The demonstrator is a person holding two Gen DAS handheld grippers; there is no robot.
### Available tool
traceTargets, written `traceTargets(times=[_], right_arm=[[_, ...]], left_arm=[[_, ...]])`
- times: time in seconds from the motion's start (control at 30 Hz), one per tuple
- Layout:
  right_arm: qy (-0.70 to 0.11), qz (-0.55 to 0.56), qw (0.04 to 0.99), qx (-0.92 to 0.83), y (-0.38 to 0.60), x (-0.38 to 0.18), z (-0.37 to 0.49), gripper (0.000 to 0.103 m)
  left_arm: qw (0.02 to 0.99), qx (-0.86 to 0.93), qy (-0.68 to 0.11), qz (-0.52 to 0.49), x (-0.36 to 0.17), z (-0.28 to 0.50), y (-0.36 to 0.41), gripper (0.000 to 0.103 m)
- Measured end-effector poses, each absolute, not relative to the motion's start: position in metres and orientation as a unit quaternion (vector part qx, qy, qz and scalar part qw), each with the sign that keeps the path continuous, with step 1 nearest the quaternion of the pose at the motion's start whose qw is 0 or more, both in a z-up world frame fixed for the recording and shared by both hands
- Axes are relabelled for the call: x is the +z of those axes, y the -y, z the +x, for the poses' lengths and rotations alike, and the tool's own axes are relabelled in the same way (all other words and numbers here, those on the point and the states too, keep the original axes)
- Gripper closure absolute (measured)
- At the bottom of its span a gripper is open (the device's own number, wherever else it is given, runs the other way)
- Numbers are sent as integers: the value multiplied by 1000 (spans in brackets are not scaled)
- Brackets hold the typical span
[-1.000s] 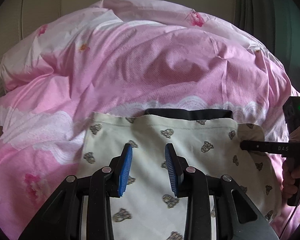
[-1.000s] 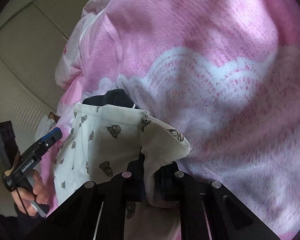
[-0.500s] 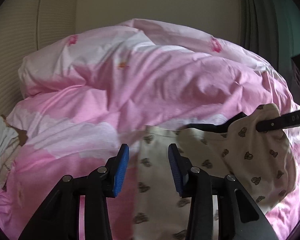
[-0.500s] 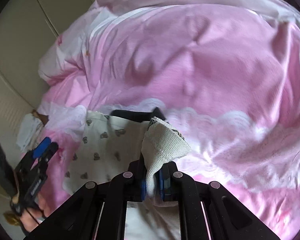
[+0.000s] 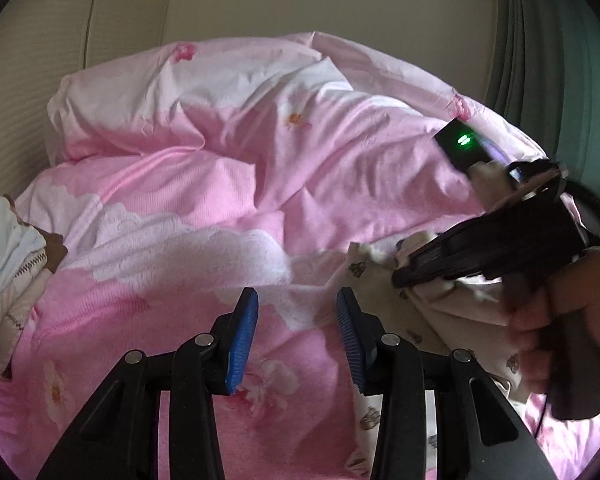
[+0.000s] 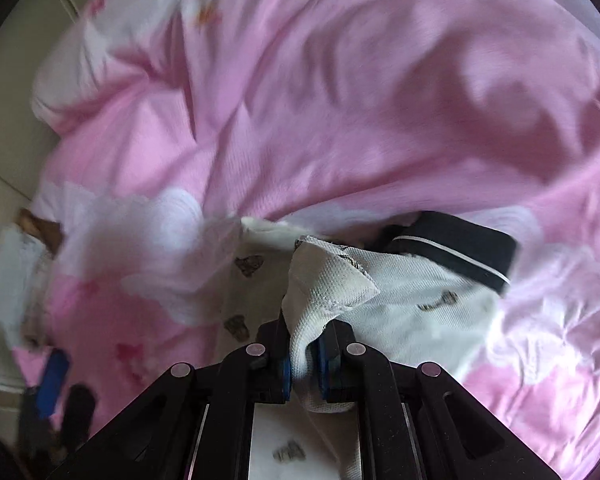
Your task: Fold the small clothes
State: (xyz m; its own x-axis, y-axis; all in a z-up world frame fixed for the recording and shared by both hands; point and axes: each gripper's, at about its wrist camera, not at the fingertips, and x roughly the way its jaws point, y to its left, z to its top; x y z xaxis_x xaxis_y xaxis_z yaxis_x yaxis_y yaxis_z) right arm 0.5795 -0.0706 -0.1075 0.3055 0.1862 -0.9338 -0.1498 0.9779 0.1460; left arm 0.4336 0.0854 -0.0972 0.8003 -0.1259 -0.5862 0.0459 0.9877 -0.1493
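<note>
A small cream garment with a bear print [image 6: 416,292] and a black waistband [image 6: 464,240] lies on a pink duvet. My right gripper [image 6: 302,360] is shut on a bunched corner of it and holds that corner up. In the left wrist view the garment [image 5: 452,320] sits at the right, under the right gripper [image 5: 400,280] and the hand that holds it. My left gripper [image 5: 296,340] is open and empty, above the pink duvet, to the left of the garment.
The pink duvet [image 5: 228,184] covers the whole bed. A heap of other clothes [image 5: 8,264] lies at the left edge; it also shows in the right wrist view [image 6: 16,276]. A beige wall is behind and a green curtain [image 5: 556,72] at the far right.
My right gripper has lifted the garment's corner and carried it leftward over the garment. My left gripper has moved left off the garment and tilted up.
</note>
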Motion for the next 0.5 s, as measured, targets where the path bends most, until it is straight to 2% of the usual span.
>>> traceTargets(times=[0.13, 0.23, 0.33, 0.5], right_arm=[[-603, 3, 793, 86, 56, -132, 579, 88], [-598, -4, 794, 106, 52, -128, 570, 81], [-590, -14, 798, 122, 51, -108, 560, 79], [-548, -23, 820, 163, 73, -46, 533, 61]], left_arm=[[941, -55, -327, -72, -108, 438, -92, 63], [940, -61, -328, -74, -110, 438, -94, 63], [940, -67, -325, -78, -108, 437, -94, 63], [941, -73, -321, -76, -104, 433, -91, 63]])
